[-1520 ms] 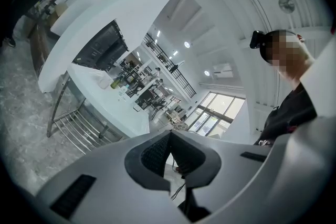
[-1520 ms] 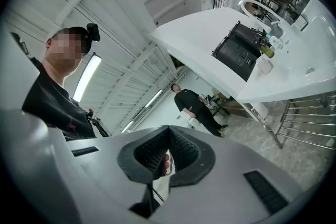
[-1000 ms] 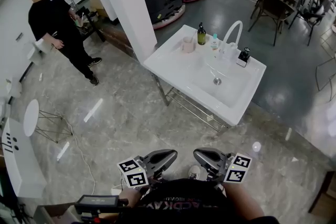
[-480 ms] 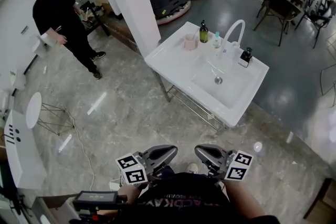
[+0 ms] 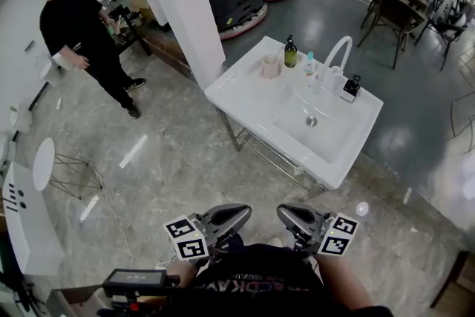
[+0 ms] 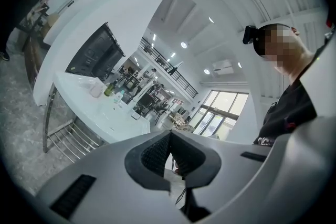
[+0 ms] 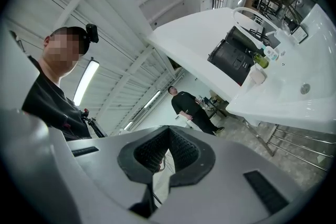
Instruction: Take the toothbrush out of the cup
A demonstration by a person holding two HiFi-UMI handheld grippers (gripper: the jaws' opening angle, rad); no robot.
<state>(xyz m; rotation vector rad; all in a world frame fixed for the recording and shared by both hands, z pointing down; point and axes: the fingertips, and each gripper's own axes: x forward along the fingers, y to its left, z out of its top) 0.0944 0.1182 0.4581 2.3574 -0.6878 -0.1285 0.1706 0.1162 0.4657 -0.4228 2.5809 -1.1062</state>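
Task not begun: left gripper and right gripper, jaws together and empty, sit well apart from the cup on the sink. Approach, grasp and lift remain.

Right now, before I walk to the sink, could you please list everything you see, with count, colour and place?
sink: one, white, on a metal frame, centre right
faucet: one, white, arched, at the sink's back edge
cup: one, pale pink, sink's back left corner; contents too small to tell
bottle: one, dark green, right of the cup
small bottle: one, clear, between the dark bottle and the faucet
dispenser: one, black, right of the faucet
pillar: one, white, left of the sink
bystander: one, black clothes, upper left
chairs: several, dark, upper right
left gripper: one, grey, bottom centre, shut, empty
right gripper: one, grey, beside it, shut, empty
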